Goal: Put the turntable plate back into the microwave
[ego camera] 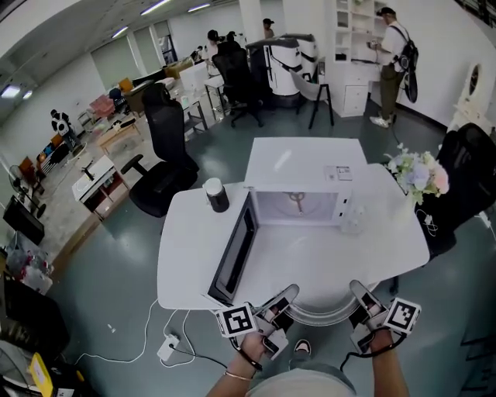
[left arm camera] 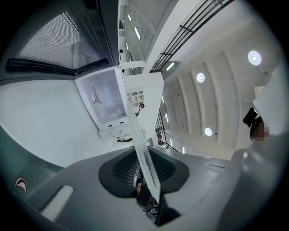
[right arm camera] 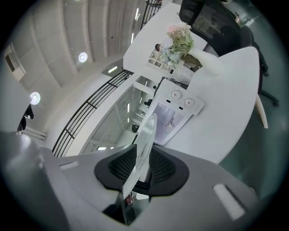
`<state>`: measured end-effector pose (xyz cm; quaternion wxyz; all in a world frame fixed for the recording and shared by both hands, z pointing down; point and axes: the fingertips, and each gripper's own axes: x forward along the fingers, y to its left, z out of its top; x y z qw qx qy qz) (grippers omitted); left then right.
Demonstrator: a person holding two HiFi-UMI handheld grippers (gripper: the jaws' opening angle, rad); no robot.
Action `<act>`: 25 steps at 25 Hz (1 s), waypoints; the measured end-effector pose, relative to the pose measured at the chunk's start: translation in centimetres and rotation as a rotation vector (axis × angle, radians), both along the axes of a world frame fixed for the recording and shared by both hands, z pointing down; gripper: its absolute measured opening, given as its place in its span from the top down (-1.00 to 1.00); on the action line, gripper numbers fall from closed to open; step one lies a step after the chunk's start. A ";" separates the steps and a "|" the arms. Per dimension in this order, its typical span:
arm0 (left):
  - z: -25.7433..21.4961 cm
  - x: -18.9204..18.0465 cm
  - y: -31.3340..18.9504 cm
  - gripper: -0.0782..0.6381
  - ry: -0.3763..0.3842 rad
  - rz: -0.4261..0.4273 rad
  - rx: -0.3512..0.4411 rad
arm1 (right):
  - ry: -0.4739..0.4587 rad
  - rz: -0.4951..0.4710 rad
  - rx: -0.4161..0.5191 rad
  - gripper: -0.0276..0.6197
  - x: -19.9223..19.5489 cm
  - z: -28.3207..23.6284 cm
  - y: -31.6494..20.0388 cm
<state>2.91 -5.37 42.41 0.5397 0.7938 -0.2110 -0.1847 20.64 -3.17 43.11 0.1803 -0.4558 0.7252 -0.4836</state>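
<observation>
The left gripper (ego camera: 280, 304) and the right gripper (ego camera: 361, 301) each pinch one side of the turntable plate (ego camera: 322, 316). They hold it flat at the near edge of the white table (ego camera: 194, 248). The plate is round, clear, smooth glass, so it could slip out and break. Further on, the dark microwave door (ego camera: 235, 252) stands open and the plate might bump it. Inside the boxy white microwave (ego camera: 306, 164) sits a little three-armed spinner (ego camera: 297, 200). If the plate misses it, the plate will wobble.

floor (ego camera: 116, 310): grey-green, glossy | table (ego camera: 186, 240): white, curved | chair (ego camera: 167, 167): black office, left of table | lights (ego camera: 155, 6): ceiling strips, on
</observation>
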 end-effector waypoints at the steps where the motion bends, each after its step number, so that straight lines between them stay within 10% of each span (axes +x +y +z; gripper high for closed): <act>1: -0.1 0.4 -0.6 0.61 0.001 -0.006 0.005 | -0.010 -0.018 0.009 0.62 0.2 0.0 -0.9; 10: 1.7 1.7 -4.9 0.61 -0.072 -0.082 -0.030 | 0.032 -0.042 -0.147 0.62 3.4 3.8 -5.6; 25: 5.5 0.8 -9.4 0.58 -0.087 -0.098 -0.044 | -0.236 -0.105 -0.001 0.69 0.4 4.0 -9.8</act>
